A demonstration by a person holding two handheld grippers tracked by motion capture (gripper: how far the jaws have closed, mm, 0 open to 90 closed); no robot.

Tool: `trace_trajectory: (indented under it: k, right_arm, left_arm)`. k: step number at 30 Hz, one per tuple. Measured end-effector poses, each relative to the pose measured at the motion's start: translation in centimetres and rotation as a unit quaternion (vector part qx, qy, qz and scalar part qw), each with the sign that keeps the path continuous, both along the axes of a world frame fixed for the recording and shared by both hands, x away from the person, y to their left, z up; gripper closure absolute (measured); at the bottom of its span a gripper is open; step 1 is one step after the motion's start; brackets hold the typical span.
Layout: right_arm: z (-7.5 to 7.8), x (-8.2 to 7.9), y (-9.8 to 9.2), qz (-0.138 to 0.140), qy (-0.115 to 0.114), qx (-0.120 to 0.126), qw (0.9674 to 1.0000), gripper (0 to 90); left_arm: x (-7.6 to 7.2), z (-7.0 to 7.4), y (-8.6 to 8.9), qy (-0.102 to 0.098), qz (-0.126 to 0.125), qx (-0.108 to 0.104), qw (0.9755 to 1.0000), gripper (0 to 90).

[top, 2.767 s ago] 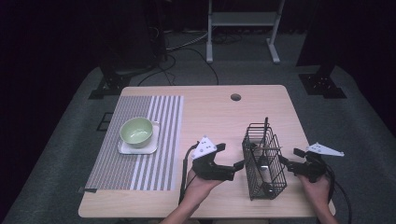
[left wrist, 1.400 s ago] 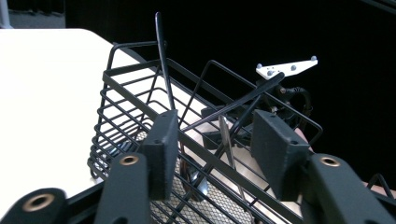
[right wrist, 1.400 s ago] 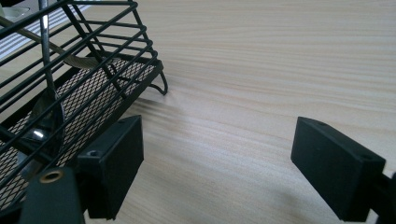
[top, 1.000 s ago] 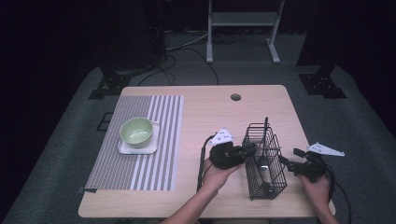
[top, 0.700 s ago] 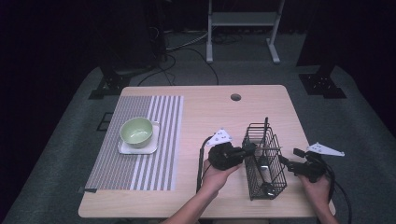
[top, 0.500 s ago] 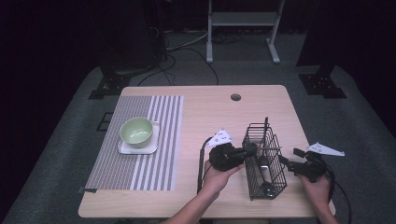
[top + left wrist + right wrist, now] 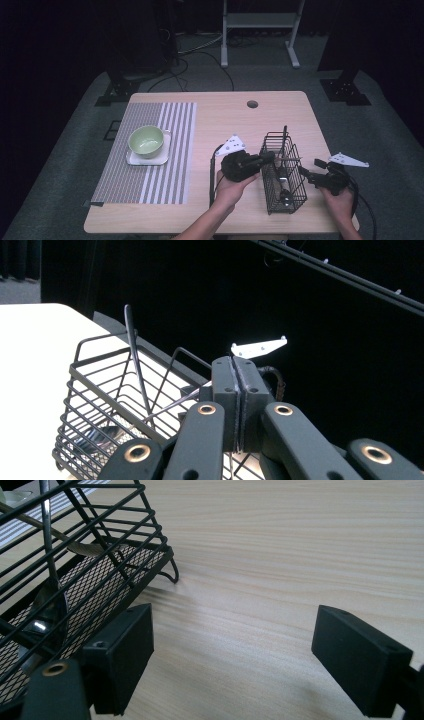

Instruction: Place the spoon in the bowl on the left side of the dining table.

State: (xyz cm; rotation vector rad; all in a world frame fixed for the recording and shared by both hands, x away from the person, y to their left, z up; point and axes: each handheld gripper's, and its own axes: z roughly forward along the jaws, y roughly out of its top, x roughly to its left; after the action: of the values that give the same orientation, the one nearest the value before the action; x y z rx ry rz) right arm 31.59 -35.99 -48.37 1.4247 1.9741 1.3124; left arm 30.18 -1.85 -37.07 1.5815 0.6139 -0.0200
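Black wire basket (image 7: 283, 172) stands near the front right of a pale wooden surface (image 7: 220, 120), holding cutlery: a dark handle (image 7: 285, 137) rises upright above its far rim and a spoon (image 7: 285, 192) lies inside toward the near end. The left tongs (image 7: 267, 157) reach over the basket's left rim, pressed fully together on the thin metal handle of a utensil (image 7: 175, 404) that slants up out of the basket; the left gripper view shows that handle running into the seam between the pads. The right tongs (image 7: 307, 175) sit low just beside the basket's right wall, spread wide with nothing between them. Farther left, a green bowl (image 7: 146, 141) rests on a white plate (image 7: 131, 159) on a striped mat (image 7: 167, 150), well apart from the basket.
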Motion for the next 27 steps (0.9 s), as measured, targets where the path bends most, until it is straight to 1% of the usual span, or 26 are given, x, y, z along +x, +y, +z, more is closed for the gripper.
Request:
trace_trajectory:
  k: [3, 6, 12, 17, 20, 22, 27]
  right_arm:
    - [0.0, 0.0, 0.0, 0.0, 0.0, -0.001, 1.0, 16.0]
    - [0.0, 0.0, 0.0, -0.001, 0.001, -0.001, 1.0, 16.0]
    - [0.0, 0.0, 0.0, -0.001, 0.001, -0.001, 1.0, 16.1]
    - [0.0, 0.0, 0.0, -0.001, 0.001, 0.0, 1.0, 16.0]
    - [0.0, 0.0, 0.0, -0.001, 0.001, -0.002, 1.0, 16.1]
    - [0.0, 0.0, 0.1, -0.002, 0.001, -0.003, 1.0, 16.1]
    - [0.0, 0.0, 0.0, -0.003, 0.002, -0.003, 1.0, 16.0]
  left_arm:
    - [0.0, 0.2, 0.2, 0.002, 0.0, -0.004, 1.0, 89.5]
    - [0.0, 0.6, 0.4, 0.0, 0.001, -0.01, 1.0, 89.5]
    - [0.0, 2.0, 1.1, -0.01, 0.011, -0.022, 0.9996, 89.5]
    - [0.0, 3.0, 1.7, -0.015, 0.017, -0.029, 0.9993, 89.5]
    - [0.0, 3.3, 1.9, -0.012, 0.018, -0.034, 0.9992, 89.5]
    - [0.1, 3.5, 2.1, -0.015, 0.022, -0.034, 0.9991, 89.5]
    - [0.3, 4.0, 2.7, -0.011, 0.027, -0.045, 0.9986, 89.5]
